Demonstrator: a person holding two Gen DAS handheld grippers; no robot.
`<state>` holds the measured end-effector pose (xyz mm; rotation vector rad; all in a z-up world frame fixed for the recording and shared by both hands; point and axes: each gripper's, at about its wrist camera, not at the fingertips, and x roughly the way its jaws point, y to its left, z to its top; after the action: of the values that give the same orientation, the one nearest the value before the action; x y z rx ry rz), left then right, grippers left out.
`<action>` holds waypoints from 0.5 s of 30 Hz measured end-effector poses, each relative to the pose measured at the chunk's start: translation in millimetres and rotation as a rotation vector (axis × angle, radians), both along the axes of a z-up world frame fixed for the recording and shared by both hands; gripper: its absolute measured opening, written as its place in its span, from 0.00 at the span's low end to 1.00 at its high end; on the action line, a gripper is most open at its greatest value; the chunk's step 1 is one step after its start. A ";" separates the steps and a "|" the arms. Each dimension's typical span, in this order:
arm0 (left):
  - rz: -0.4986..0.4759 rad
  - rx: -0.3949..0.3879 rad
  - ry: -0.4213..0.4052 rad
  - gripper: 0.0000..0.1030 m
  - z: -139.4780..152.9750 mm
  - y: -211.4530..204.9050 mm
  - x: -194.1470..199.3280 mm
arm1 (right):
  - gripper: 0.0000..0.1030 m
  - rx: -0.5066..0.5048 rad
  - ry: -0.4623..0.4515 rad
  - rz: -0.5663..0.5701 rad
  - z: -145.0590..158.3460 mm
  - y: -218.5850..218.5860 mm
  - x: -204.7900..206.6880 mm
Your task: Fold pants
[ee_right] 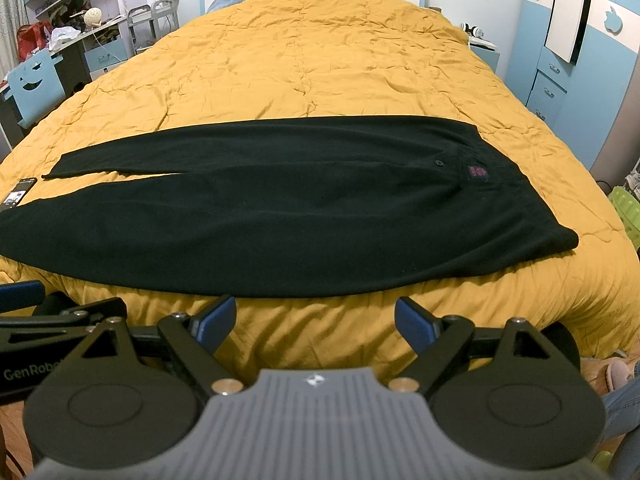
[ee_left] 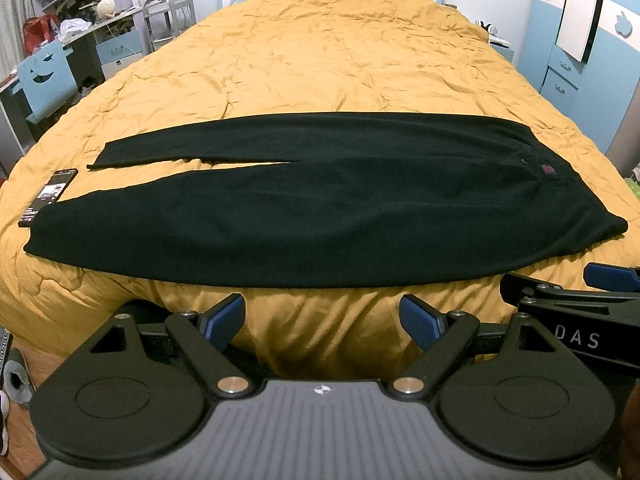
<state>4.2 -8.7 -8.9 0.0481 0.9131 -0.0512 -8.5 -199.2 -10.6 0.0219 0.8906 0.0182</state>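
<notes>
Black pants (ee_left: pixel 320 208) lie flat across the yellow bedspread (ee_left: pixel 320 60), waistband at the right with a small red label (ee_left: pixel 546 169), legs pointing left. They also show in the right wrist view (ee_right: pixel 280 208), label (ee_right: pixel 476 171) at the right. My left gripper (ee_left: pixel 322 320) is open and empty, held off the bed's near edge below the pants. My right gripper (ee_right: pixel 316 322) is open and empty in the same stance, just to the right of the left one; its side shows in the left wrist view (ee_left: pixel 576 304).
A phone (ee_left: pixel 48 196) lies on the bed by the leg cuffs at the left, also in the right wrist view (ee_right: pixel 18 194). A desk and blue chair (ee_left: pixel 44 76) stand at the left, a blue wardrobe (ee_left: pixel 580 60) at the right. Slippers (ee_right: pixel 618 372) lie on the floor.
</notes>
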 end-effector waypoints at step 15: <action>0.005 -0.041 -0.001 0.98 0.4 14.2 11.3 | 0.80 0.035 -0.028 -0.014 0.0 -9.3 5.3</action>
<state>15.4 5.5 -8.5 0.0075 0.9111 -0.0653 -3.2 -208.5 -10.6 0.0602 0.8619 0.0209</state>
